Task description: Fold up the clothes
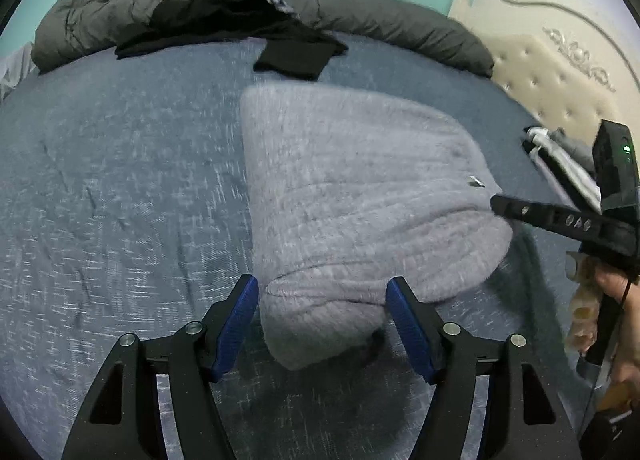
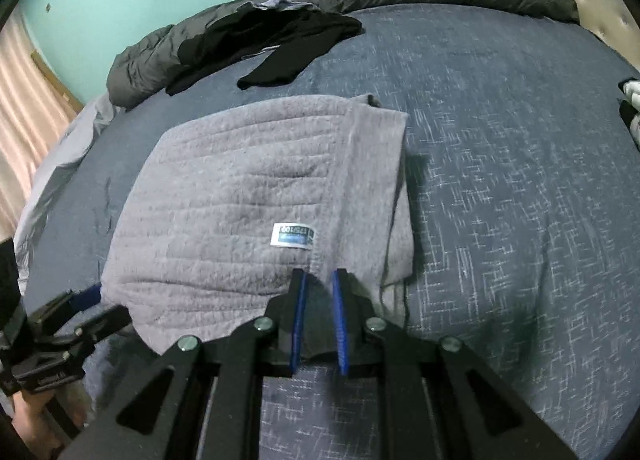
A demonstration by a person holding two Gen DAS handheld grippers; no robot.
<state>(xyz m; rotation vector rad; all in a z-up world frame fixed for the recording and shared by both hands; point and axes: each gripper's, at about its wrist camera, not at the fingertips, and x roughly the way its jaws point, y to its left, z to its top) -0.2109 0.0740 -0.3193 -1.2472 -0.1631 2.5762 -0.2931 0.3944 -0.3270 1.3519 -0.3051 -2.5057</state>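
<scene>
Both wrist cameras look steeply down along their tongs, close over the bed (image 1: pixel 120 180), from opposite sides, sharing the grey towel (image 2: pixel 224 204) and far dark duvet (image 1: pixel 400 24).

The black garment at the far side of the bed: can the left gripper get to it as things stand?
Probably yes. The left gripper is open, its jaws astride the grey sweater's near fold, not pinching. Only bare bedspread lies before the black garment.
</scene>
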